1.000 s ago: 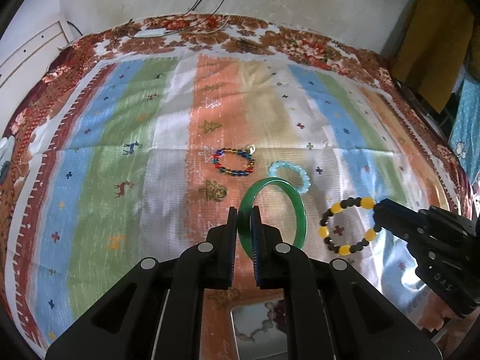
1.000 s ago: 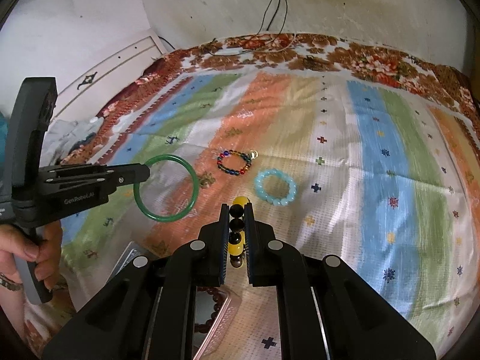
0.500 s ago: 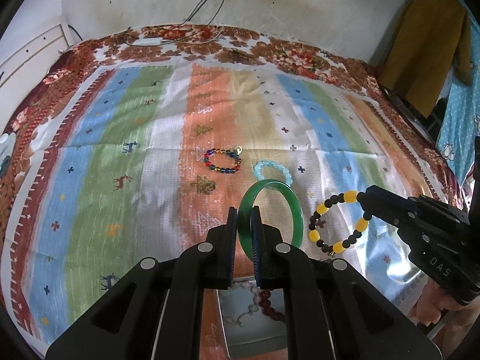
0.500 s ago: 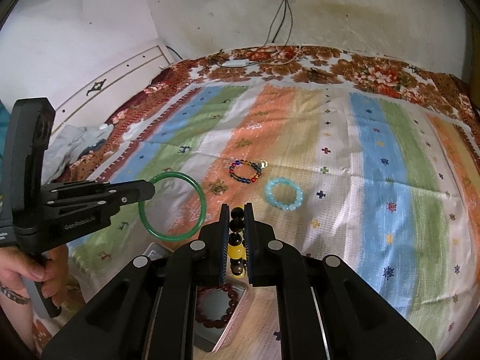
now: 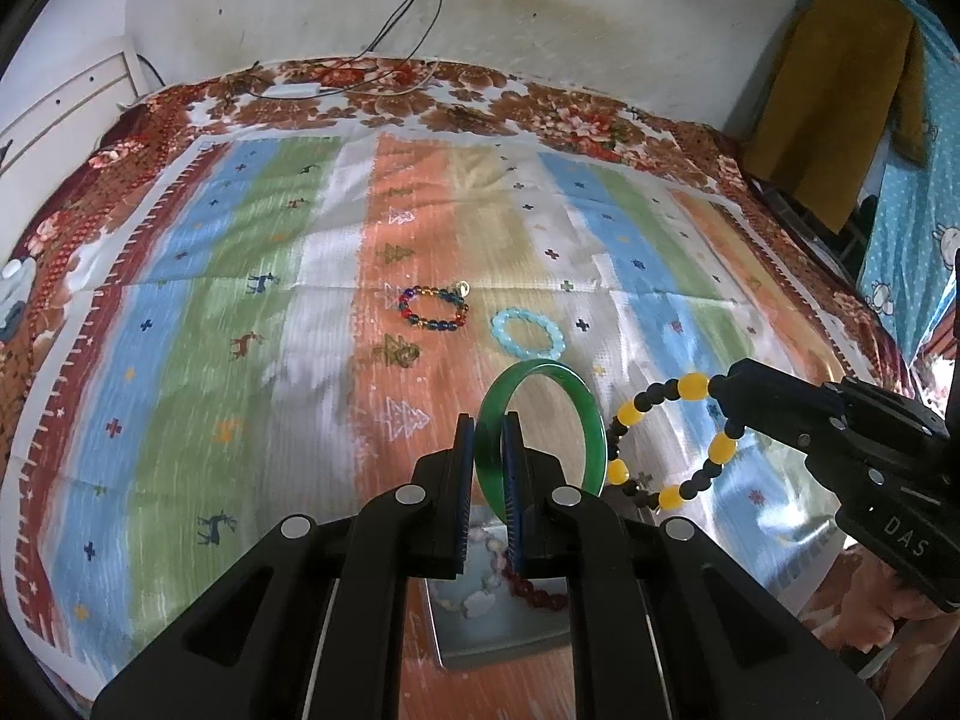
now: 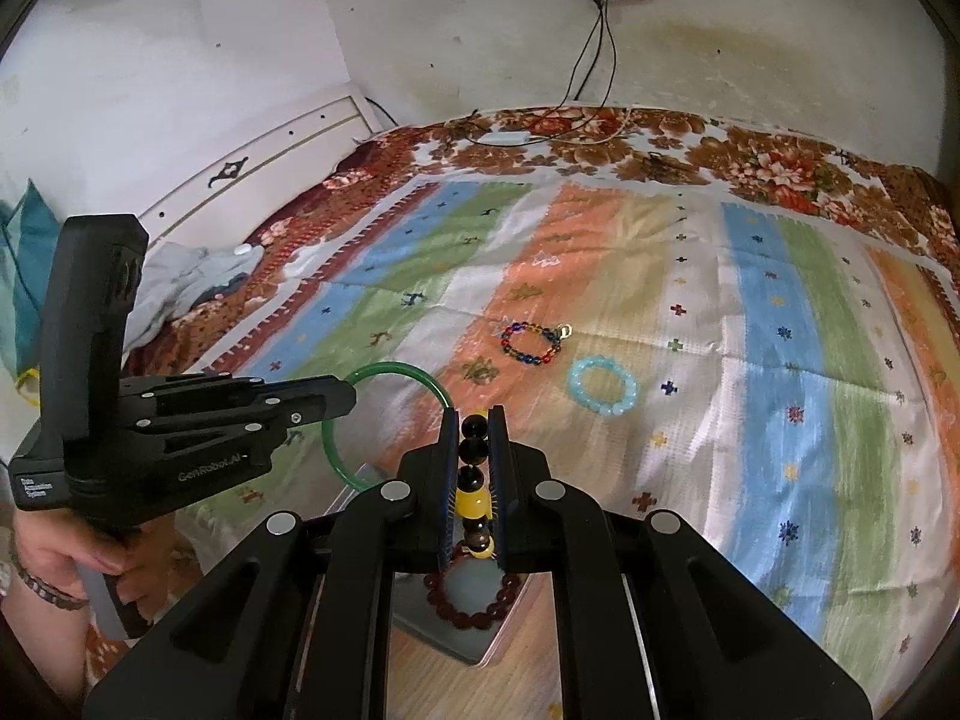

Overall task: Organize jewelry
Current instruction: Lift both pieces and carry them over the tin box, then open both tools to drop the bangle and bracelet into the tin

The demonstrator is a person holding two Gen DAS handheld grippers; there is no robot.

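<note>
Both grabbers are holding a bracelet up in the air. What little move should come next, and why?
Probably lower the left gripper so the green bangle sinks toward the grey tray just beneath it. A dark red bead bracelet already lies in that tray, and the right gripper hangs over it with the yellow-and-black bracelet, so going one at a time seems safest.

both wrist cameras look steeply down over their claws, sharing the striped bedspread (image 5: 252,276).

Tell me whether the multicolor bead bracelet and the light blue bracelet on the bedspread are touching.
Apart. The right wrist view shows striped cloth between the multicolor bead bracelet and the light blue bracelet.
</note>
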